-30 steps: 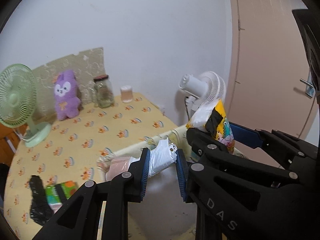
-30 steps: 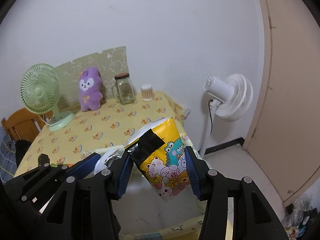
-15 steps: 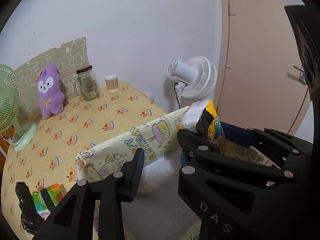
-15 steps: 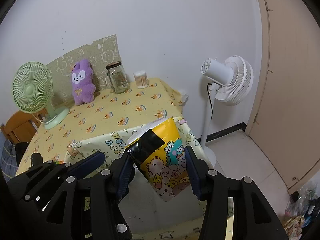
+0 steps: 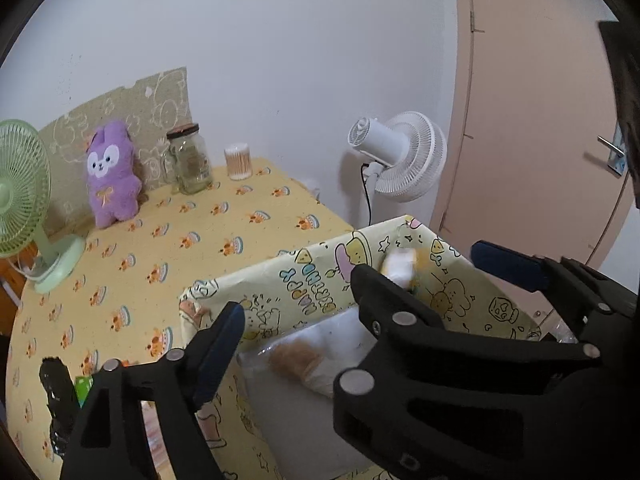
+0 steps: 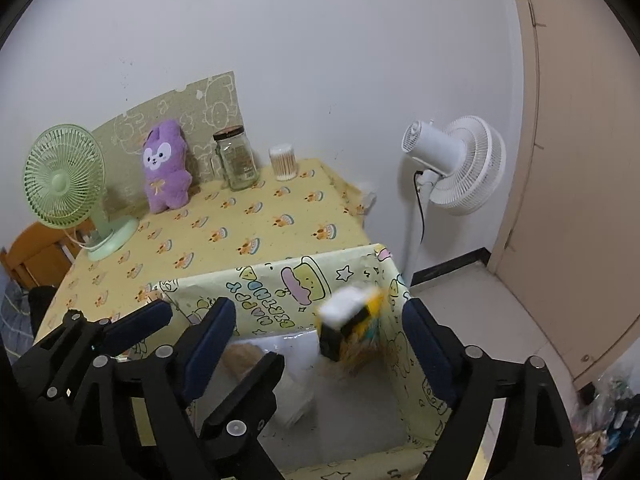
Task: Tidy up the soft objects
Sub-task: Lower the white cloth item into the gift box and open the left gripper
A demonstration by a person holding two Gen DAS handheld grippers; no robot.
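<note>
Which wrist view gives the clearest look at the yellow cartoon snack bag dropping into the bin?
The right wrist view: the yellow snack bag is blurred in mid-fall between the opening jaws of the right gripper, above the bin. In the left wrist view only a blurred scrap of it peeks over a black finger.

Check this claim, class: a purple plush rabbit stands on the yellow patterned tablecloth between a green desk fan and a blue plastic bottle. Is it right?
One detail is wrong. The purple plush rabbit does stand on the yellow patterned tablecloth beside the green desk fan, but on its other side is a clear glass jar with a dark lid, not a blue plastic bottle. The right wrist view shows this.
</note>
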